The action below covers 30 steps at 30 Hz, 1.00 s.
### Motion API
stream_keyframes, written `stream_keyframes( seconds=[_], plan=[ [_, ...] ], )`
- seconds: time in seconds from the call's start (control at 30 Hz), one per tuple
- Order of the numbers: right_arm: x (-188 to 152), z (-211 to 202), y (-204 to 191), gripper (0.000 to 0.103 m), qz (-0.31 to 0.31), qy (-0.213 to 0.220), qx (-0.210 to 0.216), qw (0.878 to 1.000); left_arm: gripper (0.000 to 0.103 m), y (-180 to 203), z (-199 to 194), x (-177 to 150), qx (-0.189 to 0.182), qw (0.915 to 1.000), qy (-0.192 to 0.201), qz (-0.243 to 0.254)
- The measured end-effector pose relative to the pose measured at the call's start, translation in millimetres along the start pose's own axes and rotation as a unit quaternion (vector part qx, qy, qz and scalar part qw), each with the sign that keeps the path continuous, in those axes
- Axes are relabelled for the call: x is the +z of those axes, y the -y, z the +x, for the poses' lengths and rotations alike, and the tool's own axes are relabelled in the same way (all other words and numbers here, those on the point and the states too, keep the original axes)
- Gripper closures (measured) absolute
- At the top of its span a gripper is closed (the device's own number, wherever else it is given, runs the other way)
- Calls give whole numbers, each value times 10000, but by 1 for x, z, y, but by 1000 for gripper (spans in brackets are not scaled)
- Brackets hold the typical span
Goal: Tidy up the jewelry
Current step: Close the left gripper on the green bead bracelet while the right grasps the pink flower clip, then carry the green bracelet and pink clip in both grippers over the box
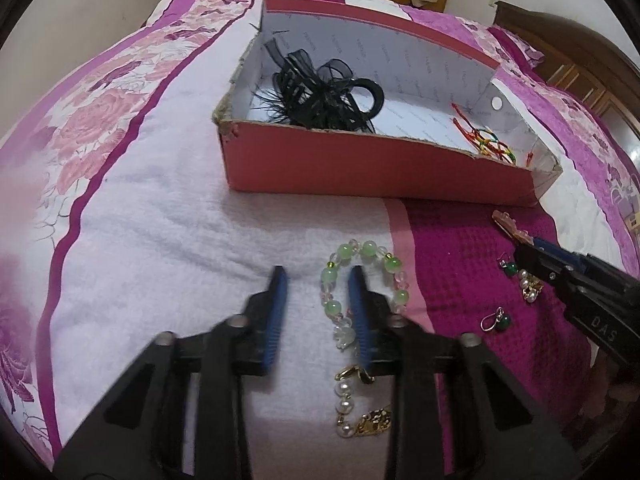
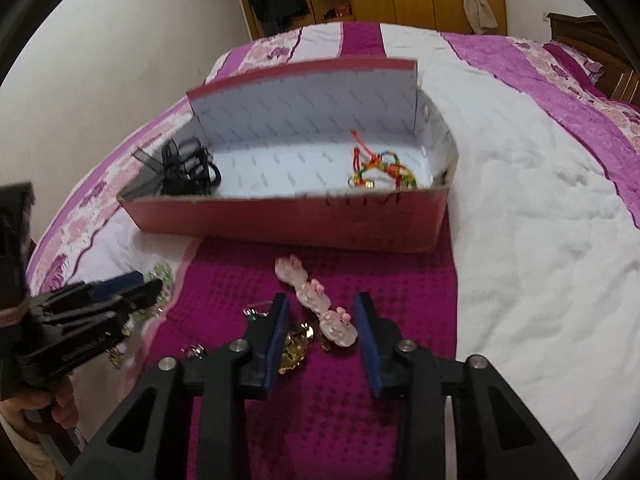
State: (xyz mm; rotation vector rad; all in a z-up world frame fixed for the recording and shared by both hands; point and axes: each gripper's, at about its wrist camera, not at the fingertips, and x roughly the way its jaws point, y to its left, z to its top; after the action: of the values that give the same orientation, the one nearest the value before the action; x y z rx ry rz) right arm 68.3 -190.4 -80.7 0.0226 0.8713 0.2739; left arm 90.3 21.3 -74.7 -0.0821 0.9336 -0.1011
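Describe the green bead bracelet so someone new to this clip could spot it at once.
Start at the red cardboard box on the bed; in front of it lies a white towel. The bracelet lies at the towel's right edge, looped around one of the fingers of the left gripper. Its pale green and clear beads set it apart from the pearl-and-gold piece just below.

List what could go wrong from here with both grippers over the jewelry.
The left gripper is open with one finger inside the green bead bracelet; closing may catch only one side and drag it. The right gripper straddles the pink hair clip, but the gold earring lies beside its finger and may get snagged.
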Motion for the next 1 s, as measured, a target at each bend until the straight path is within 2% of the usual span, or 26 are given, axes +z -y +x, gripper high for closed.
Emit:
stream_keyframes(
  seconds=[0.07, 0.2, 0.4, 0.7, 1.0],
  plan=[
    [-2, 0, 3, 76, 109, 1, 45, 9999, 103, -2, -1, 0, 26, 10000, -27, -48],
    [-3, -4, 10, 83, 267, 28, 174, 9995, 103, -3, -6, 1, 13, 9999, 10, -116],
    [-7, -18, 10, 83, 331, 179, 412, 9984, 103, -4, -27, 2, -221, 9991, 241, -259],
    [-11, -47, 5, 83, 354, 506, 628, 9961, 103, 11, -56, 5, -488, 9969, 603, -155],
    [-10, -72, 9, 83, 501, 763, 976, 9910, 103, 17, -80, 9, -610, 9941, 895, -113]
  ],
)
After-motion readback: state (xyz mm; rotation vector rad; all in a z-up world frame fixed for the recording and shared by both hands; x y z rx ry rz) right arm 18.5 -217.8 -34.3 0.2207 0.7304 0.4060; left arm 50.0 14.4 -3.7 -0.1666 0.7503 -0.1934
